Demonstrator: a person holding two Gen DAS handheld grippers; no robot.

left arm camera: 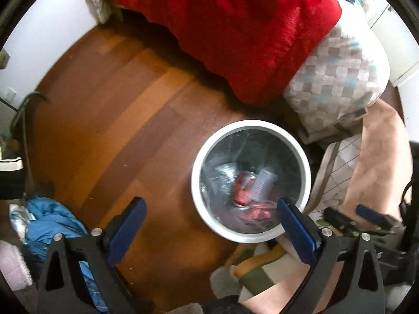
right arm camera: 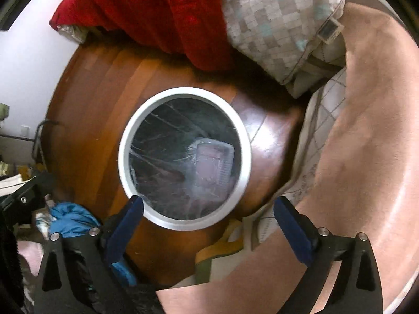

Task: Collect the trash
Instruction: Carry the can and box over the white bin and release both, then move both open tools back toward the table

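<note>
A wooden floor of brown and orange boards fills most of both views. Along its far side a bed carries a red blanket that hangs down over the edge, and next to it lies a checked quilt in grey, beige and pale blue squares. A pink blanket drapes over the right side of the right wrist view.

On the floor just beside the bed stands a round bin with a white rim and a clear plastic liner. Trash lies at its bottom: in the left wrist view a red crumpled wrapper and a white printed slip, and in the right wrist view a clear plastic tray, blurred.

A blue garment is heaped on the floor at the lower left, well apart from the bin.

The left tool points steeply down with its blue-padded jaws spread wide; nothing is between them, and the bin sits under its right jaw. The right tool points down over the bin's mouth, its jaws likewise spread wide and empty.
</note>
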